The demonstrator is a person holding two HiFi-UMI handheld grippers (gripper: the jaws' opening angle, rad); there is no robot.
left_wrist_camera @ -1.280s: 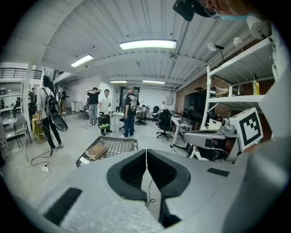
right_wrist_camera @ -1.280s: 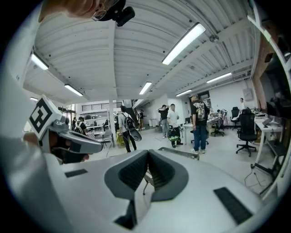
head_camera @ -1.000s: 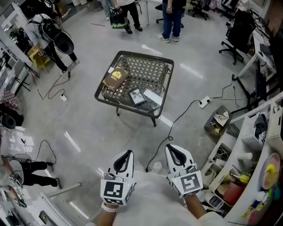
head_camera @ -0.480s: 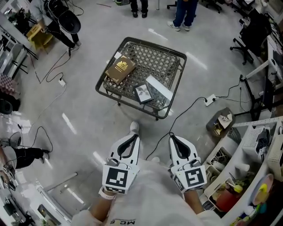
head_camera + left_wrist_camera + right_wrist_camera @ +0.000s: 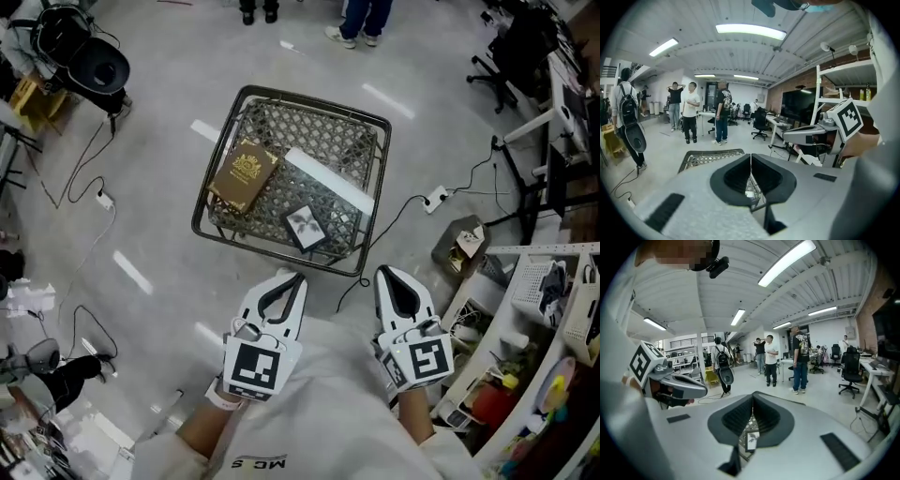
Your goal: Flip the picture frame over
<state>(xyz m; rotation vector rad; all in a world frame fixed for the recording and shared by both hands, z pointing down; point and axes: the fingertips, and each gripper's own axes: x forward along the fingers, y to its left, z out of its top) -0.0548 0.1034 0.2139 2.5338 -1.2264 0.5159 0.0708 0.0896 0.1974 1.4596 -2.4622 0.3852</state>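
Found left gripper [image 5: 286, 279] and right gripper [image 5: 392, 274] pressed together, empty, lower centre. Spotted picture frame [image 5: 305, 226] flat on wire desk [image 5: 309, 98] mid-frame, near its lower rim, lower right of brown book [image 5: 244, 174].

the picture frame [image 5: 305, 228] is small, with a dark edge and a pale grey picture inside. it lies flat with the picture side up, turned a bit crooked. it sits on the wire table [image 5: 309, 131], near the front edge and toward the right. a brown book [image 5: 243, 175] lies to its left, and a long white strip [image 5: 328, 180] lies just behind it.
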